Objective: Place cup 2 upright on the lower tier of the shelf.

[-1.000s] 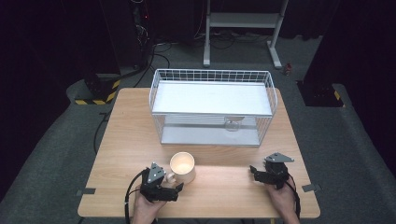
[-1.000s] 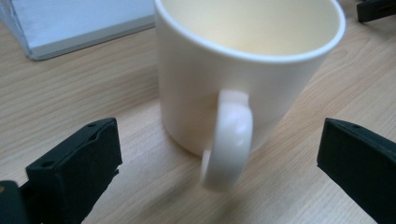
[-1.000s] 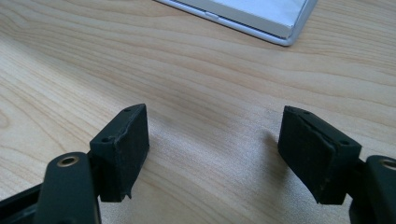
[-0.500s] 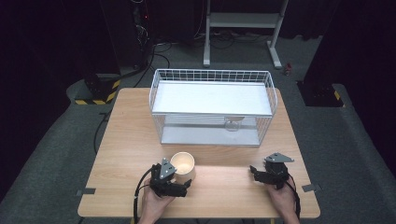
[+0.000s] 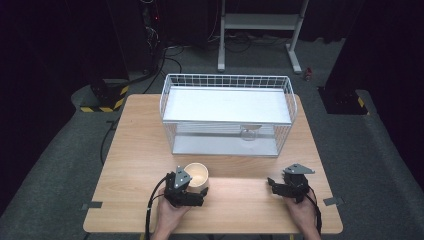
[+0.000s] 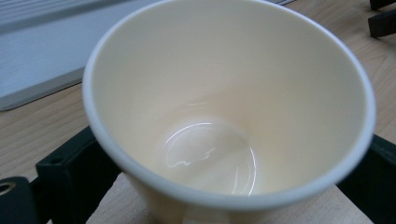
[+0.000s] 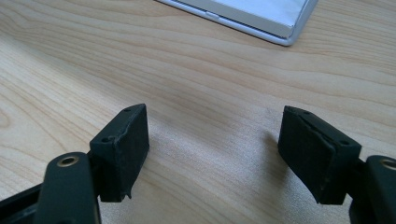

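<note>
A cream paper cup (image 5: pixel 196 173) stands upright and empty on the wooden table (image 5: pixel 135 150), in front of the wire basket. My left gripper (image 5: pixel 198 188) sits just on the near side of it, at the cup's base. In the left gripper view the cup (image 6: pixel 224 93) stands between the two black jaws, one low on each side below the rim. They are about a rim's width apart and I see no squeeze on the wall. My right gripper (image 5: pixel 272 184) rests near the table's front right. Its jaws (image 7: pixel 215 149) are apart over bare wood, holding nothing.
A white wire basket (image 5: pixel 225 78) with a pale floor takes up the far middle of the table. A small clear cup (image 5: pixel 248 134) stands by its front wall. A basket corner (image 7: pixel 285 28) lies ahead of the right gripper. Cables trail off the table's front edge.
My left gripper has slid to the right and forward, closing in on the cup until the cup stands between its jaws. The cup and my right gripper have stayed put.
</note>
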### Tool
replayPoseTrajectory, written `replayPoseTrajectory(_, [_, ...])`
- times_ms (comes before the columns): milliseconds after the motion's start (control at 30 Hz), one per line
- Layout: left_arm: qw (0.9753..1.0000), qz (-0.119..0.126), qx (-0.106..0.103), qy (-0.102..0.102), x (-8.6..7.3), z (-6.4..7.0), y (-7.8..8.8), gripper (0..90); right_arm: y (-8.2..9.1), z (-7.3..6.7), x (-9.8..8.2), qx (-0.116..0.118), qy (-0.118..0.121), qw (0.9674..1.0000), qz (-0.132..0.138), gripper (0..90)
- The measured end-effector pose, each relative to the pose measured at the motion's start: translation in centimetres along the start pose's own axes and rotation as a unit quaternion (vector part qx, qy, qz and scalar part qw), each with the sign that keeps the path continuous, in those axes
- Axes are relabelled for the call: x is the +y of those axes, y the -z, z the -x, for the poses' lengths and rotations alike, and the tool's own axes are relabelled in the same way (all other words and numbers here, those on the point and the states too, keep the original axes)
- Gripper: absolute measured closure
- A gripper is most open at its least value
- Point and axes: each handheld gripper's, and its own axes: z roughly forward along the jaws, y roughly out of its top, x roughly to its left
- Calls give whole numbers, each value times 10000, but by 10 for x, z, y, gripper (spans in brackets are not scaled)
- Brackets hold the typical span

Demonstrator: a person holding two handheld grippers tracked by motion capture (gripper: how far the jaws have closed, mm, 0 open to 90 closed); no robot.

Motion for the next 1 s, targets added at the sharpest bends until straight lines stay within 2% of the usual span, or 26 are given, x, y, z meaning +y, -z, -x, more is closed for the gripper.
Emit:
replayPoseTrajectory(267, [9999,73,54,48,1,-1,-5,68,0,0,0,5,-20,10000,-6,246])
replayPoseTrajectory(433, [9999,81,110,-73,0,-1,-4,81,0,0,0,6,-30,10000,-9,246])
replayPoseTrajectory(767, [9996,151,151,-180,0,1,-2,85,0,0,0,16,-26,10000,-9,246])
replayPoseTrajectory(1000, [9995,88,169,-246,5,2,-1,87,0,0,0,15,-10,10000,-4,246])
